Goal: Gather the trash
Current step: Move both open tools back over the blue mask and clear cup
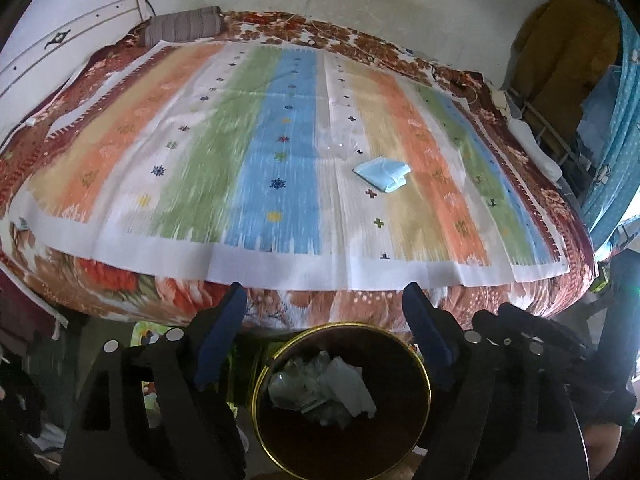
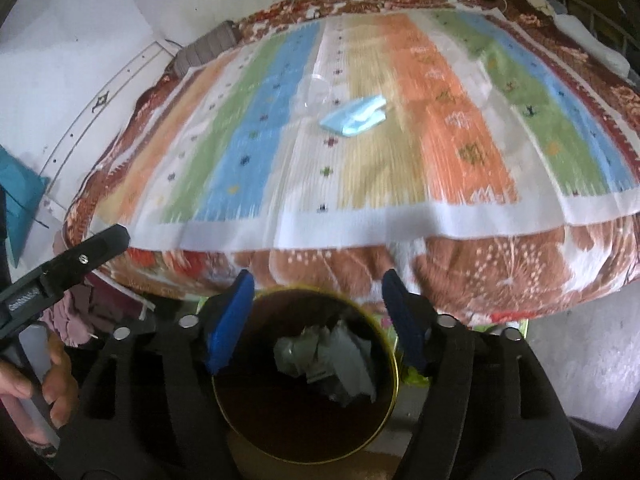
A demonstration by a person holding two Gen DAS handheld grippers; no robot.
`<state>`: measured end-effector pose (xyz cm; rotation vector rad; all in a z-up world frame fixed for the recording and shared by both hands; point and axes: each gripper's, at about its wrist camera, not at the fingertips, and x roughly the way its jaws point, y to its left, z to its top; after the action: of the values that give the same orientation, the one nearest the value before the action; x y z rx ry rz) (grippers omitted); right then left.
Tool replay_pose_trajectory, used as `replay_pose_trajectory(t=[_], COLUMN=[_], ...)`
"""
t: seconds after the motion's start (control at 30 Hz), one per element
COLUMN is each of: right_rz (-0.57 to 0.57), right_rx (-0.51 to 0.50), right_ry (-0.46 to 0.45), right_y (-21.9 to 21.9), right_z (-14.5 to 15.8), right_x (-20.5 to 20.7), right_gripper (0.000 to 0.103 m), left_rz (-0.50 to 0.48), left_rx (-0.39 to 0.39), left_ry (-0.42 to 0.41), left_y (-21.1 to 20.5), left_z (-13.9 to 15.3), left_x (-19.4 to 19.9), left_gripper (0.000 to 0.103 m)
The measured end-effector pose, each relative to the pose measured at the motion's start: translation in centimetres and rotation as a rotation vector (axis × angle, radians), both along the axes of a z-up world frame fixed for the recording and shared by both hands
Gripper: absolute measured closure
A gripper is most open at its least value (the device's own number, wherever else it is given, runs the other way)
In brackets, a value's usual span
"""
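A bed with a floral blanket fills the room ahead, set against a stained pale wall. A striped cloth in orange, green, blue and white is spread flat over it.

At far left, a grey striped bolster lies against the wall. Near the cloth's centre, a piece of clear plastic film rests on a white stripe; it is faint and its outline is hard to read. Just right of it and slightly nearer lies a folded pale-blue paper, long axis running left to right.

On the floor at the near edge of the bed stands a dark bin with a gold rim. Crumpled trash already sits inside.

The left gripper and the right gripper both hang over the bin mouth, angled downward. Each has its blue pads spread wide with nothing between them.

Judgement: the two remaining pieces lie ahead of and beyond both tools, up on the bed. In the left wrist view the paper sits right of centre; in the right wrist view it sits almost dead ahead. The right gripper therefore appears better aligned for the paper, and the left for the film.
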<state>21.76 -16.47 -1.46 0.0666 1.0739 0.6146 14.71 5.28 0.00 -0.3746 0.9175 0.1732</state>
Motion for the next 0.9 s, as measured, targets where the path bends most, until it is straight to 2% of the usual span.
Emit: replay_pose_trajectory(t=[0.33, 0.5, 0.67, 0.83, 0.9], right_rz=[0.003, -0.005, 0.005, -0.005, -0.006], right_rx=[0.011, 0.014, -0.028, 0.011, 0.023], right_ry=[-0.049, -0.046, -0.068, -0.025, -0.008], right_y=[0.2, 0.6, 1.7, 2.2, 2.6], right_z=[1.6, 1.8, 1.4, 0.5, 0.1], right_x=[2.3, 4.0, 6.1, 8.9, 9.5], right_gripper=[0.020, 0.018, 0.016, 0.011, 0.011], left_rz=[0.002, -0.001, 0.008, 0.028, 0.054], left_rx=[-0.033, -0.005, 0.012, 0.006, 0.022], left_ry=[-0.023, -0.031, -0.056, -0.031, -0.045], left_y=[0.9, 0.8, 1.5, 2.8, 3.3], left_z=[0.5, 0.8, 1.4, 1.1, 1.1], left_x=[2.4, 3.9, 5.7, 7.9, 8.9], left_gripper=[0.015, 0.012, 0.006, 0.006, 0.006])
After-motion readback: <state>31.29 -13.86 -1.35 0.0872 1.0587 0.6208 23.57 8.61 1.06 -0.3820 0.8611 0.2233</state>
